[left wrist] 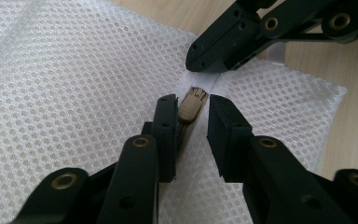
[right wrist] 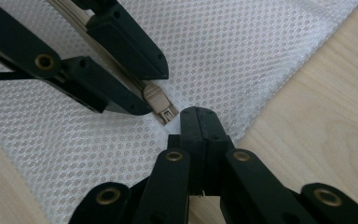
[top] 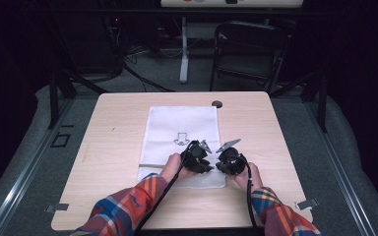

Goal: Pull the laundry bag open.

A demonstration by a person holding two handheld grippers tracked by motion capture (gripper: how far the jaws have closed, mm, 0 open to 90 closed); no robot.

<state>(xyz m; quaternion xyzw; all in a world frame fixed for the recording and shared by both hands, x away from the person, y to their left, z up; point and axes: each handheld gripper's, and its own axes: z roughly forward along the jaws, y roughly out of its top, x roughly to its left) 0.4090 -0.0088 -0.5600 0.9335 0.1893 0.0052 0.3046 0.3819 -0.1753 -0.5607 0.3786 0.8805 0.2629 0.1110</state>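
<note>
The beige zipper pull [left wrist: 192, 106] lies on the white mesh bag [left wrist: 74, 84], between the left gripper [left wrist: 191, 114] jaws; one jaw sits against it, the other stands clear, so they are parted. Just beyond it, the right gripper [right wrist: 196, 122] is clamped on the bag's fabric edge, which its jaws hide. The bag rests on the wooden table [top: 113, 147].

left gripper [left wrist: 193, 114] – fingers astride beige zipper pull [left wrist: 191, 106] | white mesh bag [left wrist: 74, 84] | right gripper [left wrist: 223, 58] – pinching mesh
</note>
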